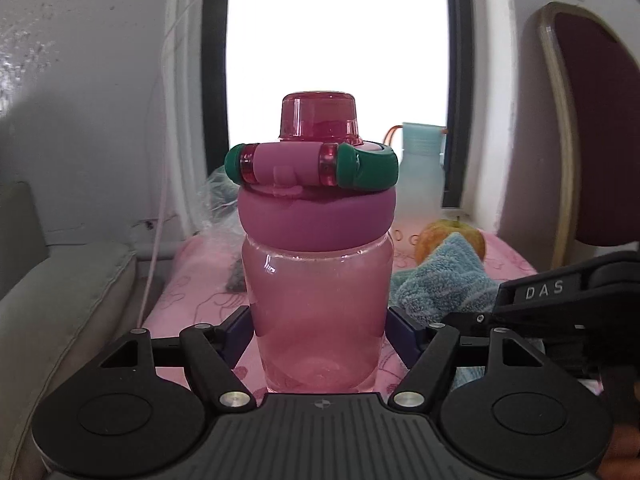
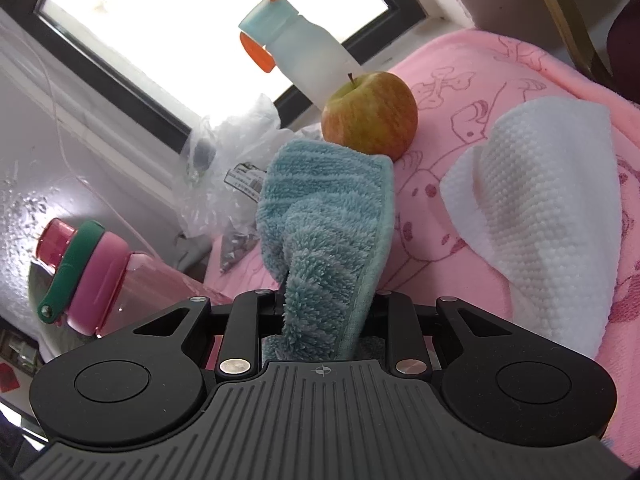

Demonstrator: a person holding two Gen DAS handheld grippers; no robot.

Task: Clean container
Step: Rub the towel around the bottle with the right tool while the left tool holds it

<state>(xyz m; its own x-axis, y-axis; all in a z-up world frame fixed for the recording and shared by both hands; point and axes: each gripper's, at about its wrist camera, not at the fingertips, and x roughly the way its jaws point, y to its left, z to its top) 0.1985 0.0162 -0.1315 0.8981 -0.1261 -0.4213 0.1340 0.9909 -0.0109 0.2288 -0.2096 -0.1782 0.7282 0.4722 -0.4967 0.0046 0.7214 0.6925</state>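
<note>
A clear pink bottle with a pink lid, a green carry loop and a dark pink cap stands upright on the pink cloth. My left gripper is shut on its lower body, one finger on each side. The same bottle shows at the lower left of the right wrist view. My right gripper is shut on a fluffy blue cloth, which bunches up between its fingers. In the left wrist view the blue cloth and the right gripper's black body sit just right of the bottle.
An apple and a pale frosted bottle with an orange strap stand near the window. A white textured wipe lies on the pink cloth. Crumpled clear plastic sits at the back. A chair back is at the right.
</note>
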